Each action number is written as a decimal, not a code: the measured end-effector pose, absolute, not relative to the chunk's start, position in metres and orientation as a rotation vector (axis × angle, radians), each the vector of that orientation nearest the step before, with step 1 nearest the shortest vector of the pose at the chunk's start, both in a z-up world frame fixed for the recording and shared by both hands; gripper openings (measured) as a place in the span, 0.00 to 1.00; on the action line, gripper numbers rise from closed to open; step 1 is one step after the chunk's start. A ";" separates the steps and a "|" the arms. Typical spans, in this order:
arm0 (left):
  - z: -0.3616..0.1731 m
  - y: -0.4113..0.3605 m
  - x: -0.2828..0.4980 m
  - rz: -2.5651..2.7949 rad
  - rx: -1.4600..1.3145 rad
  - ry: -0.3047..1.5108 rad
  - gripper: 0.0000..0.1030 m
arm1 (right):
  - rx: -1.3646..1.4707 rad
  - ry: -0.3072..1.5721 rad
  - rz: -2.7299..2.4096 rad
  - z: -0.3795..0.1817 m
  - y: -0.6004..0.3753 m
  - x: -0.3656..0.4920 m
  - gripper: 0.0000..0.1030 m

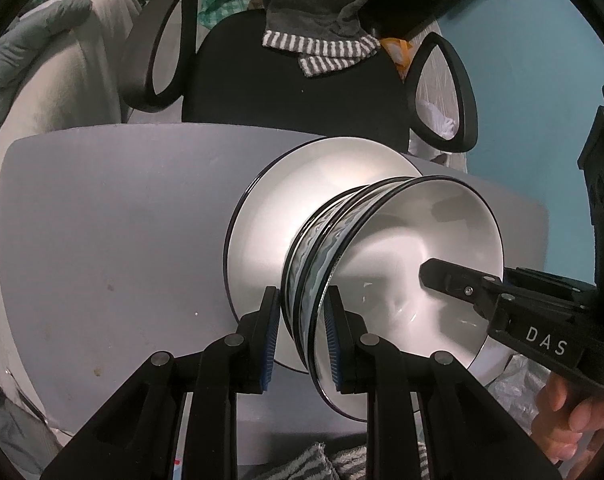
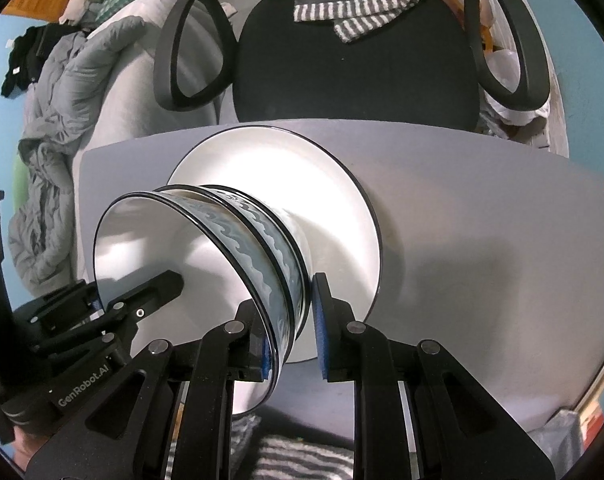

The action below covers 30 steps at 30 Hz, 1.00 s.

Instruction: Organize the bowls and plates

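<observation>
Left tool (image 1: 304,334) and right tool (image 2: 289,330) each pinch the stacked bowls' (image 1: 342,256) rims — above a plate (image 2: 342,184) on the bench (image 1: 121,220).

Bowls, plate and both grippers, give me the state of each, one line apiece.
Bowls: two nested, wave-patterned outside, standing on the plate, gripped at the rims from both sides.
White plate: flat on the grey table, under the bowls.
Left gripper: shut on the bowls' rim wall.
Right gripper: shut on the bowls' opposite rim wall.
</observation>
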State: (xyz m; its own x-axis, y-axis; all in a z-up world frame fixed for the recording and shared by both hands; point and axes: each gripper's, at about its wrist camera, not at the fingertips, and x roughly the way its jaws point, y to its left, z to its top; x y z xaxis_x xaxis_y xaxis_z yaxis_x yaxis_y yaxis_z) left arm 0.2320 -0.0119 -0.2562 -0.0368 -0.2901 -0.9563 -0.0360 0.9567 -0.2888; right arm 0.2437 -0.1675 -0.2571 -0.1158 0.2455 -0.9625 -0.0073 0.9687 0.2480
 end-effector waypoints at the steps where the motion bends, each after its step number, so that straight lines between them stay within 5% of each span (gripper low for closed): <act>1: -0.256 -0.012 0.231 -0.207 -0.254 1.596 0.20 | 0.181 1.675 0.218 -0.257 -0.167 0.243 0.19; 4: -0.251 -0.012 0.227 -0.191 -0.234 1.573 0.20 | 0.181 1.660 0.221 -0.256 -0.166 0.241 0.23; 10: -0.228 -0.008 0.223 -0.171 -0.219 1.488 0.24 | 0.108 1.574 0.171 -0.243 -0.170 0.233 0.49; 14: -0.207 -0.011 0.220 -0.164 -0.194 1.422 0.26 | 0.122 1.524 0.153 -0.231 -0.177 0.227 0.49; 18: -0.183 -0.012 0.213 -0.154 -0.169 1.330 0.48 | 0.093 1.458 0.137 -0.213 -0.179 0.220 0.55; 30: -0.144 -0.009 0.181 -0.118 -0.147 1.240 0.59 | -0.015 1.283 0.135 -0.149 -0.185 0.194 0.56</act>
State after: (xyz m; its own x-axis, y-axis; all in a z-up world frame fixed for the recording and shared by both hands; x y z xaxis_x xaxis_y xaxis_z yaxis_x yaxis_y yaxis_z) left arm 0.1810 -0.0090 -0.1438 0.3208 -0.1694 -0.9319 0.0101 0.9844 -0.1754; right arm 0.1937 -0.1848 -0.1492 0.2769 0.0919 -0.9565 -0.1085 0.9920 0.0639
